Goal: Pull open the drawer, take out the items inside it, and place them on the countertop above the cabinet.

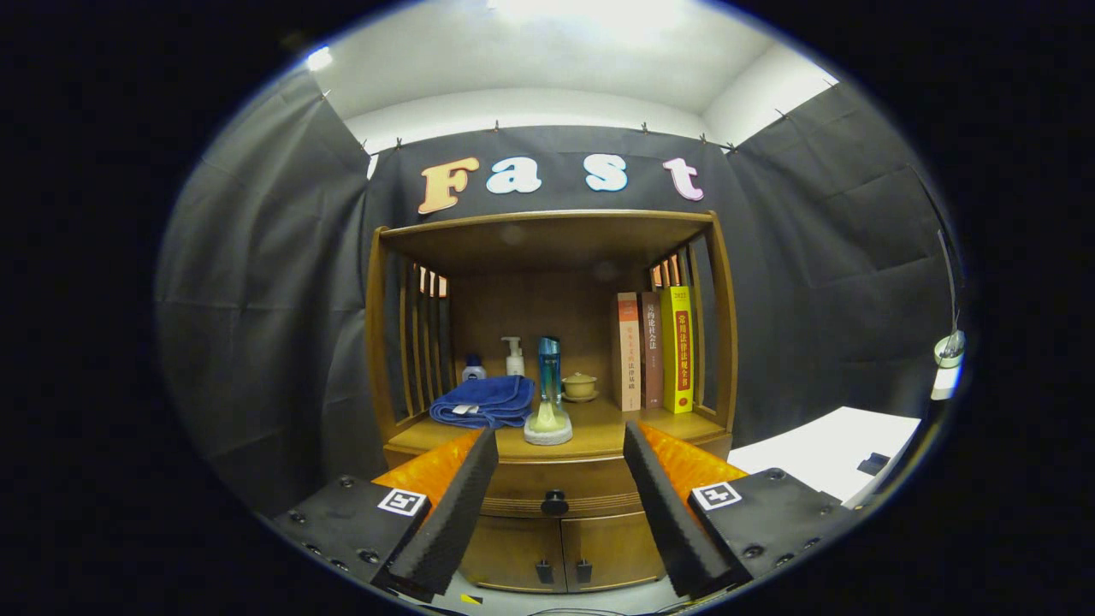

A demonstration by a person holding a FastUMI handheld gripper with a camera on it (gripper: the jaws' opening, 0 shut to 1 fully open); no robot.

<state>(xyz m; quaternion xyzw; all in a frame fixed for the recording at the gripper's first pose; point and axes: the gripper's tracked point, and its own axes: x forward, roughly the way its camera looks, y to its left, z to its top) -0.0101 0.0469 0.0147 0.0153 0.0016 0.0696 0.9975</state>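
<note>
Black cloth walls a booth around a wooden cabinet (552, 368), its countertop (599, 432) already carrying a blue towel (483, 400), bottles and books. Below it, the drawer (554, 488) sits flush, which suits either an unopened drawer or one emptied and pushed back. Any pull should grip its dark knob (554, 502) squarely. The gripper (560, 505) hangs wide open, holding nothing, short of the knob.

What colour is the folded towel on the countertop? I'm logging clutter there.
Blue, clearest in the gripper view: the towel lies beyond the open gripper.
</note>
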